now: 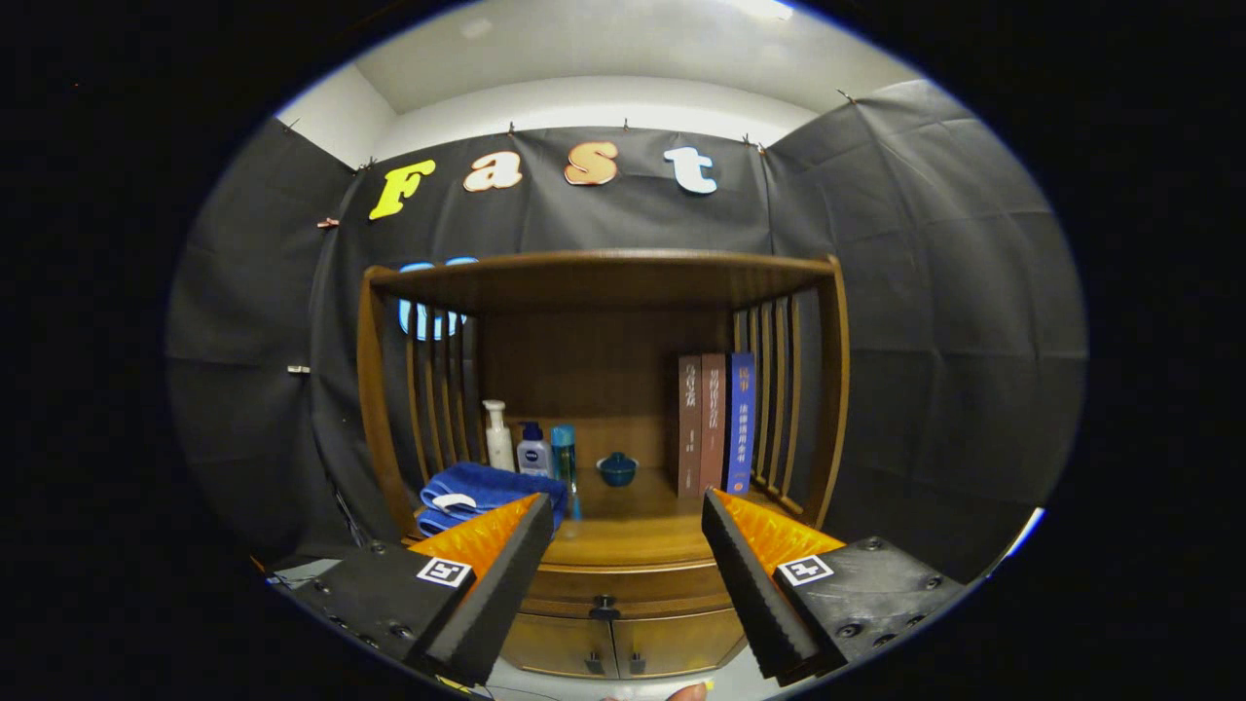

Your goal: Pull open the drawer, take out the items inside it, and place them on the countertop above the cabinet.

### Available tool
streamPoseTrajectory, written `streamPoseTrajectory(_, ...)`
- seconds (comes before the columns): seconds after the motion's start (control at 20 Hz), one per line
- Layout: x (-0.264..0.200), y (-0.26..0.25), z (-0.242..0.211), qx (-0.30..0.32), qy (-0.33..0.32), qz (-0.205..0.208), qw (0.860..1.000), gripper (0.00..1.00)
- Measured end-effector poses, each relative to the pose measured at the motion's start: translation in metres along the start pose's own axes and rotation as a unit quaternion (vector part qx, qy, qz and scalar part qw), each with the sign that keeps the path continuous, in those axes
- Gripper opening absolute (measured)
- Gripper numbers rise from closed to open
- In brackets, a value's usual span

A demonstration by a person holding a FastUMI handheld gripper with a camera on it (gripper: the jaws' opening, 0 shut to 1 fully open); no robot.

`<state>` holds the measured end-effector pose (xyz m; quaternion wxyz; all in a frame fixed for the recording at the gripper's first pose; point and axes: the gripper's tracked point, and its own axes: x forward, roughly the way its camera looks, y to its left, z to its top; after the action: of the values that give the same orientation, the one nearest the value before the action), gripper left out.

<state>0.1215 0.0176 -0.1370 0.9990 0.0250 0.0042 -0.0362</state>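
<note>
The hand-held gripper [618, 574] hung released, fingers spread wide and grasping nothing, well short of the cabinet [604, 389]. It seemingly stood back to line up on the drawer [623, 584], which sat closed under the desk [633, 535], its knob [604, 608] between the fingers and beyond them. Whatever lay inside was hidden. On the desk, folded towels [477, 492] lay left, bottles [526, 448] stood behind them, a small bowl [617, 468] sat mid-back, and books [715, 424] leaned upright against the right slats, leaving the front middle free for unloading. Their labels were too small to read.
</note>
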Motion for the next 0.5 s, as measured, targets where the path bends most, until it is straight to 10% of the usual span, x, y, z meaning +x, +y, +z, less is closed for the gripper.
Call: streamPoseTrajectory(0.5,0.079,0.005,-0.177,0.003,0.056,0.006,0.998,0.98)
